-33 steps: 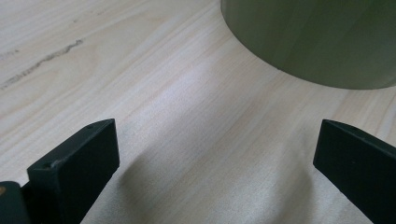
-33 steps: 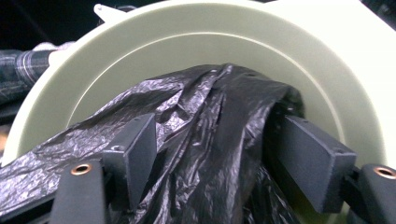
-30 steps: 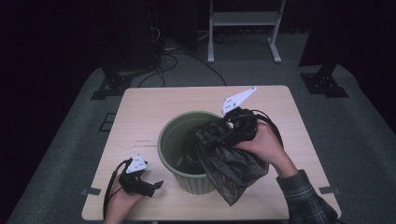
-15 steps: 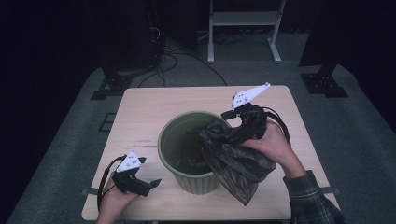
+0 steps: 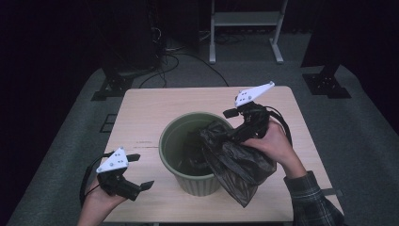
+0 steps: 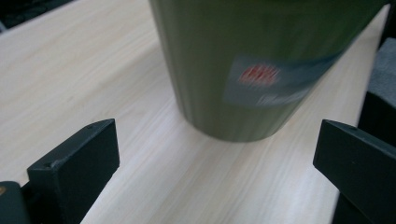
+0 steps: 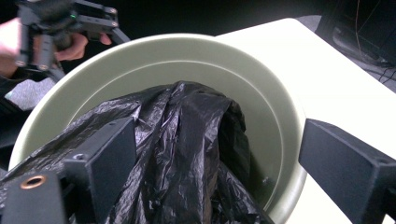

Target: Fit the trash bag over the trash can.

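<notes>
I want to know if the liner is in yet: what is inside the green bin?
Part of a black plastic bag hangs inside the green bin; the rest drapes over the rim and down the outside. The bag covers the bin's bottom, so anything beneath it is hidden.

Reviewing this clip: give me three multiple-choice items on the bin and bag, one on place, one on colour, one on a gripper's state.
1. Where does the black bag lie?
A. flat on the table
B. draped over the bin's rim, part inside and part outside
C. on the floor

2. What colour is the bin?
A. green
B. red
C. white

3. How do the left gripper jaws stand?
A. clamped on the bag
B. clamped on the bin's rim
C. open, with nothing between them

Key: 1 B, the high view shows the bag hanging over the right rim; 2 A, its wall is olive green; 3 C, the left gripper view shows wide jaws short of the bin.
</notes>
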